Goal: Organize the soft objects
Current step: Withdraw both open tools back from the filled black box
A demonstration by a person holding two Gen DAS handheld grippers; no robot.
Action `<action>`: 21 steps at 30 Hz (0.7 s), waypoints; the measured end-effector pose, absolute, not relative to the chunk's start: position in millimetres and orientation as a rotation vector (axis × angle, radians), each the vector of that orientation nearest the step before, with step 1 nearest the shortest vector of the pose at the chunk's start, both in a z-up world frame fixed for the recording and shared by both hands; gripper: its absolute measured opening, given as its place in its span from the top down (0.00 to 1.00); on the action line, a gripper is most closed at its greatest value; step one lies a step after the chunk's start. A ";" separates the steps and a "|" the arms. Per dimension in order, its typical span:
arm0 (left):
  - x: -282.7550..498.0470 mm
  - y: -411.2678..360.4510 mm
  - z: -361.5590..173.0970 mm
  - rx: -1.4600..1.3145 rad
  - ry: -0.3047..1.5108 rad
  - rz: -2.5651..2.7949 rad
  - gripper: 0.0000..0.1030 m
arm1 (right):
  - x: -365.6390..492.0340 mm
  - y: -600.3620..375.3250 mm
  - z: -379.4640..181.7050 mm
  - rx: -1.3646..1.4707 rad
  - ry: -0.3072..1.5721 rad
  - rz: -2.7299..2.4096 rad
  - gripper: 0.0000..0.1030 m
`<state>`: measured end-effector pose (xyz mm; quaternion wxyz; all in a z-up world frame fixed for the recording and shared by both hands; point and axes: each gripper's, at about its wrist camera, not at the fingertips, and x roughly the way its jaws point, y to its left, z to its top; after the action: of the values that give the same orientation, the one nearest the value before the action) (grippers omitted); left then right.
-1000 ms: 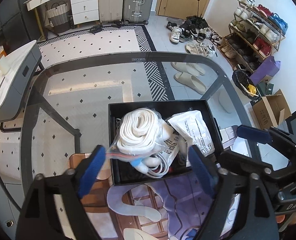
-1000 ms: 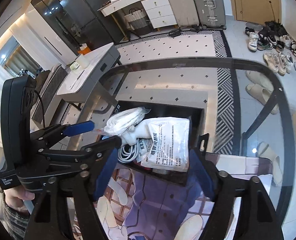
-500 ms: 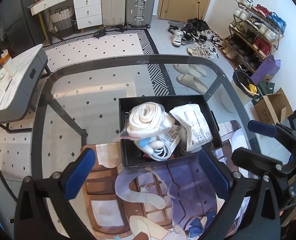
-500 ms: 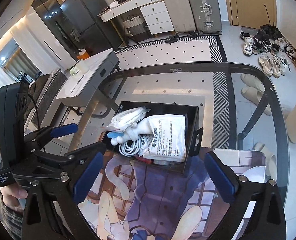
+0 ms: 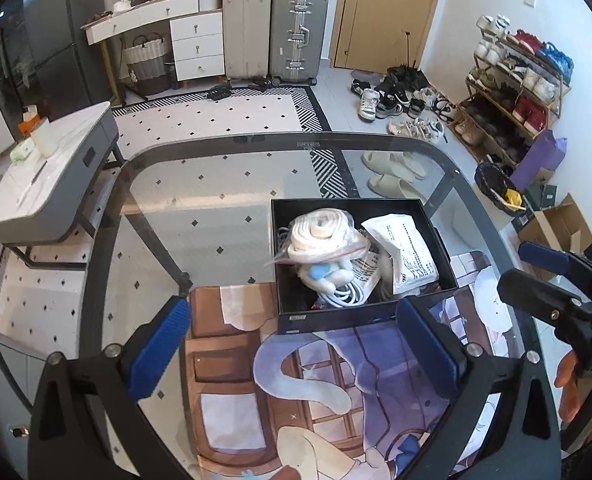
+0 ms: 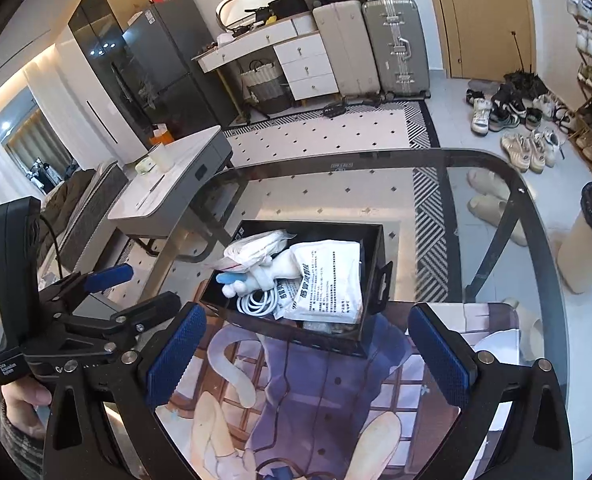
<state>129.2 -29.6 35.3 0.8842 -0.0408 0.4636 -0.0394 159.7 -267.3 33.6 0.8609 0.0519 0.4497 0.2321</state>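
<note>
- Your left gripper (image 5: 292, 338) has its blue-padded jaws spread as wide as they go, having just been opening, with nothing between them but the printed mat below.
- Your right gripper (image 6: 309, 348) is the same: jaws just opened, fully apart and empty, hanging over the mat on the near side of the box.
- Take the black open-topped box (image 5: 435, 232) as your landmark. It sits on the glass-topped bench (image 5: 216, 184), its near edge overlapping the far edge of the purple illustrated cloth mat (image 5: 359, 364).
- Inside the box, on its left side, lies a roll of white fabric in a clear plastic bag (image 5: 321, 236), riding highest in the pile.
- Just below that roll, toward the box's near wall, a small white plush toy with a blue patch (image 5: 325, 274) rests on a coil of white cable (image 5: 343, 294).
- On the box's right side a flat white packet printed with black text (image 5: 405, 250) leans over the other contents; in the right wrist view the same packet (image 6: 327, 280) covers most of that half.
- Both pairs of jaws stand near the box, on its near side, touching none of its contents.
- At the lower left of the right wrist view, a hand (image 6: 24, 394) grips the left gripper's handle.
</note>
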 end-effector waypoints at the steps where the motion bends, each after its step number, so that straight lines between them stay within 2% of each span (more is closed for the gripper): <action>1: 127.2 -28.4 33.3 -0.092 0.962 -0.082 0.00 | 157.8 -268.0 32.2 0.107 0.938 0.484 0.01; 21: 99.3 -25.2 14.5 -0.081 0.853 -0.041 0.00 | 133.5 -278.1 2.1 0.053 0.828 0.459 0.01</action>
<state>99.3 -25.2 14.5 0.9094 -0.0394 0.4135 -0.0197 133.5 -278.1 2.1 0.8897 0.0257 0.3988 0.2208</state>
